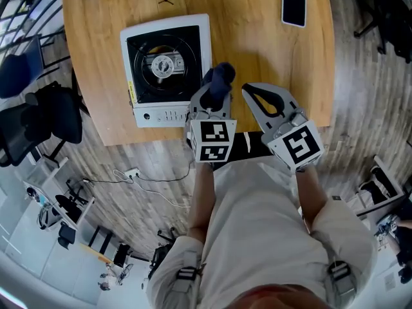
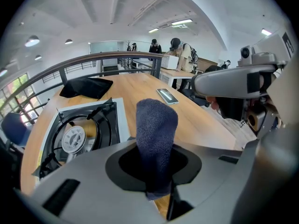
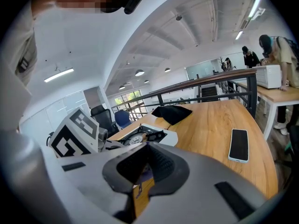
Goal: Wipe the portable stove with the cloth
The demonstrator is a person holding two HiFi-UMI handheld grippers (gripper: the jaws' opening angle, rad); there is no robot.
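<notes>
Pinching the dark blue cloth [image 2: 156, 134] upright, the left gripper [image 1: 212, 98] has its fingers clenched on the cloth's lower end, just beside the front right corner of the portable stove [image 1: 166, 66] on the wooden counter [image 1: 257, 44]. The right gripper [image 1: 250, 90] hangs close alongside, fingers pressed together on nothing. A phone [image 1: 293, 2] lies far right.
</notes>
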